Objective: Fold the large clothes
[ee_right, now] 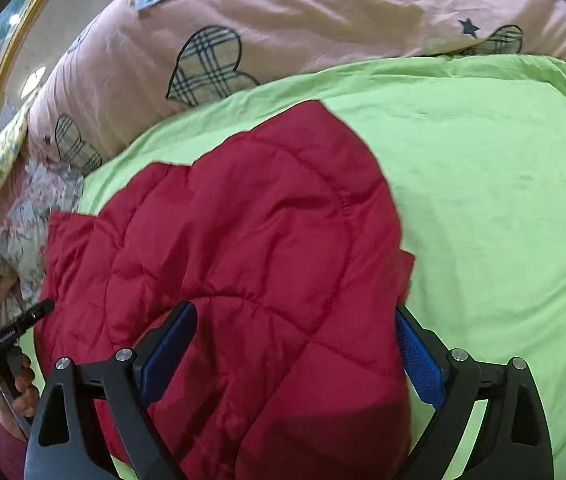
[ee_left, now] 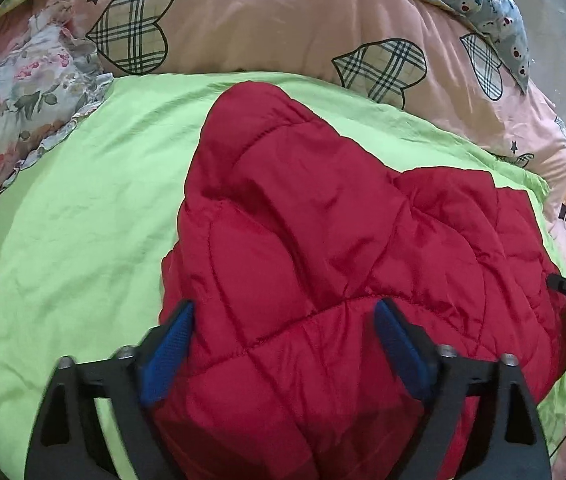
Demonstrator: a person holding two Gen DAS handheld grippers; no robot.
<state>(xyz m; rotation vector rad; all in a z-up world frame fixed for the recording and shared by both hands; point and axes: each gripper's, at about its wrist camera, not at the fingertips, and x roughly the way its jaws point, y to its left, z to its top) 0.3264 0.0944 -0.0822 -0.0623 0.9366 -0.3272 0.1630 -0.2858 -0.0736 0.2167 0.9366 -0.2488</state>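
with both the left gripper [ee_left: 285, 312] and right gripper [ee_right: 295, 316] spread wide, holding nothing over the red quilted jacket [ee_left: 323, 240], its puffy fold may spring open on the green sheet [ee_left: 63, 220].

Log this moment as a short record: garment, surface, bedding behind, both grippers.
garment: red quilted jacket, lying bunched and partly folded
surface: green sheet spread under the jacket
bedding behind: pink duvet with plaid hearts; floral pillow at the sheet's edge
left gripper: jaws wide apart over the jacket, pads not pressing it
right gripper: jaws wide apart over the jacket, pads not pressing it
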